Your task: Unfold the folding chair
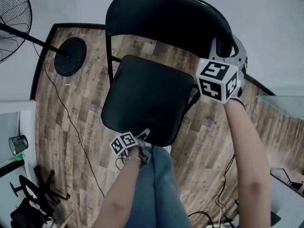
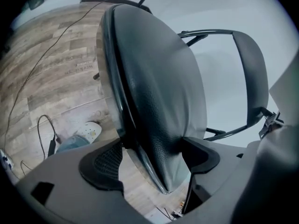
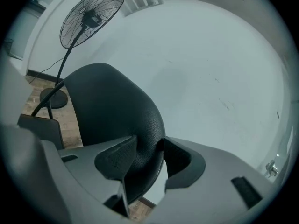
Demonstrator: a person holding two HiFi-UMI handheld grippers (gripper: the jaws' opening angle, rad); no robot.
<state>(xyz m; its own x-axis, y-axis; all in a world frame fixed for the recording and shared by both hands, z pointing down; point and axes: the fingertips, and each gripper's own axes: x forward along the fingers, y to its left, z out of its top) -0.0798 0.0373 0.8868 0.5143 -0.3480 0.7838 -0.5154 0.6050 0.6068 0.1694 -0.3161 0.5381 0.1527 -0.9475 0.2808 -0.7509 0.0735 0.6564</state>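
A black folding chair stands on the wood floor with its seat (image 1: 145, 96) folded down nearly flat and its backrest (image 1: 166, 15) against the white wall. My left gripper (image 1: 145, 136) is at the seat's front edge. In the left gripper view the seat (image 2: 154, 78) runs between its jaws (image 2: 154, 160); the right pad is against the leather and floor shows between the left pad and the seat's underside. My right gripper (image 1: 227, 49) is at the backrest's right end. In the right gripper view both its pads (image 3: 147, 155) press on the padded backrest (image 3: 107, 106).
A standing fan (image 1: 12, 23) with a round black base (image 1: 70, 56) is left of the chair, and its cable trails over the floor. The person's jeans leg (image 1: 156, 189) is just in front of the seat. Dark gear (image 1: 28, 203) lies at the lower left, and a glass surface (image 1: 285, 108) is at the right.
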